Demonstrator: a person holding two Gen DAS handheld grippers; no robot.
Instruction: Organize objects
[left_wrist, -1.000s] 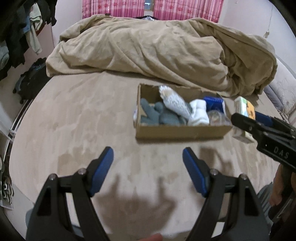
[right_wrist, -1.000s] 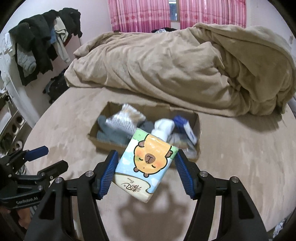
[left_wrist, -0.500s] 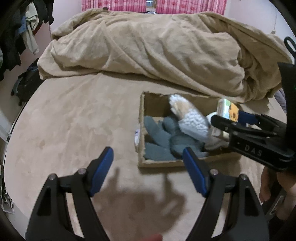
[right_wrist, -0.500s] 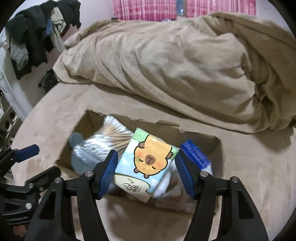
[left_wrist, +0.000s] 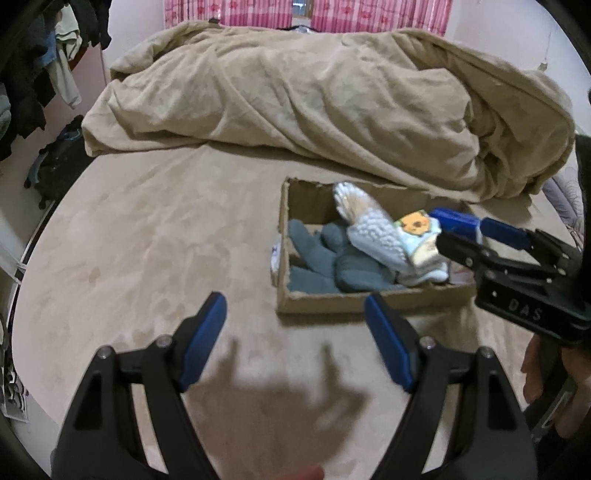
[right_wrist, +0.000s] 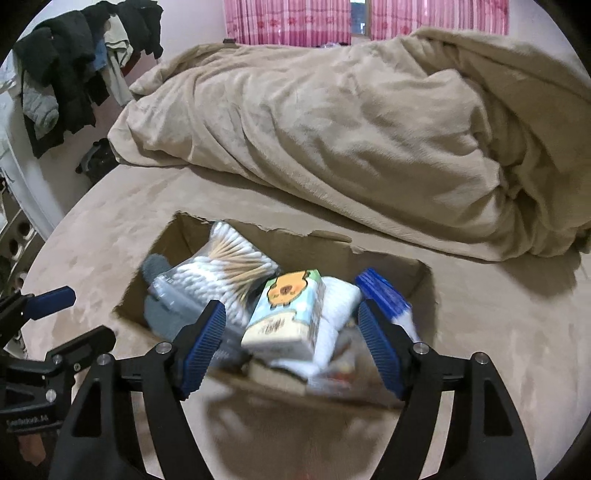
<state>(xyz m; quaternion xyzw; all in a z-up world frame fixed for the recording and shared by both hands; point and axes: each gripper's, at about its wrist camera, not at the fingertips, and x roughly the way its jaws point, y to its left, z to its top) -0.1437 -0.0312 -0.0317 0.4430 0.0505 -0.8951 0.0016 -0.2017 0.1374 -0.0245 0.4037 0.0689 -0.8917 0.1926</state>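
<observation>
Hovering right gripper (right_wrist: 291, 345): it points steeply down over the cardboard box (right_wrist: 424, 280) on the bed (right_wrist: 480, 314); jaws are opening, and the tissue pack (right_wrist: 286, 314) sits between them with a gap on both sides.
Tissue pack: tilted, resting in the box on a white folded cloth (right_wrist: 338, 306), beside the bag of cotton swabs (right_wrist: 229, 266); it shows also in the left wrist view (left_wrist: 421, 236).
Left gripper (left_wrist: 295, 343): angled down over bare bed in front of the box; jaws spread wide, nothing between them.
Other contents: grey gloves (left_wrist: 321, 262) and a blue packet (right_wrist: 384, 295).
Change from earlier: one second ago the right jaws pinched the pack in the air before the box; now the pack is inside and free of the pads. The left jaws keep the same width.
Writing: "DAS" on the right gripper body as seen from the left wrist view; a cartoon capybara on the pack, its print too blurred to read.
Background: beige duvet (right_wrist: 351, 122), pink curtains (right_wrist: 288, 22).
</observation>
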